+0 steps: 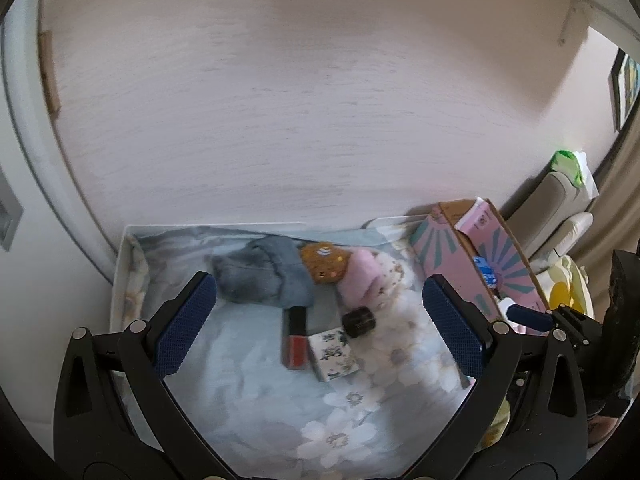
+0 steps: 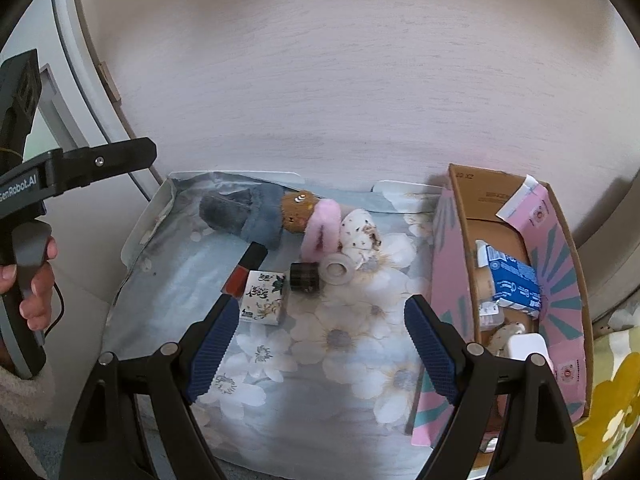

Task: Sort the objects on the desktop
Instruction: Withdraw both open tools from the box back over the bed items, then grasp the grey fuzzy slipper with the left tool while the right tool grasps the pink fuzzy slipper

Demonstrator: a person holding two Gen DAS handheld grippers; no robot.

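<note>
On the desk: a shallow white tray point(image 2: 138, 232) lined with pale blue floral cloth point(image 2: 340, 340) lies against a whitish wood-grain wall, with a pink cardboard box point(image 2: 560, 280) standing just beside it on the right.
Tray contents, back row: a grey fuzzy sock point(image 2: 240, 214), a brown plush toy point(image 2: 298, 210), a pink fluffy roll point(image 2: 322, 230) and a white spotted cloth bundle point(image 2: 360, 236) lie side by side, touching one another, along the far edge.
Tray contents, middle: a lipstick point(image 2: 244, 270) with a black cap and red body lies slanted; a small white box with a black floral print point(image 2: 264, 298) sits touching it on the right; a dark tape roll point(image 2: 305, 277) and a clear tape roll point(image 2: 339, 270) lie just beside that box.
Pink box contents: flaps open at the top; inside are a blue-and-white packet point(image 2: 514, 284), a white block point(image 2: 528, 346) nearer the camera, and smaller items too cluttered to identify.
Left gripper point(image 1: 320, 322): jaws spread wide, nothing between the blue pads, hovering above the tray's middle items.
Right gripper point(image 2: 318, 350): jaws spread wide and empty, hovering over the bare floral cloth between the small box and the pink box.
Person: a hand point(image 2: 34, 280) grips the left tool's handle at the left edge of the right wrist view.
</note>
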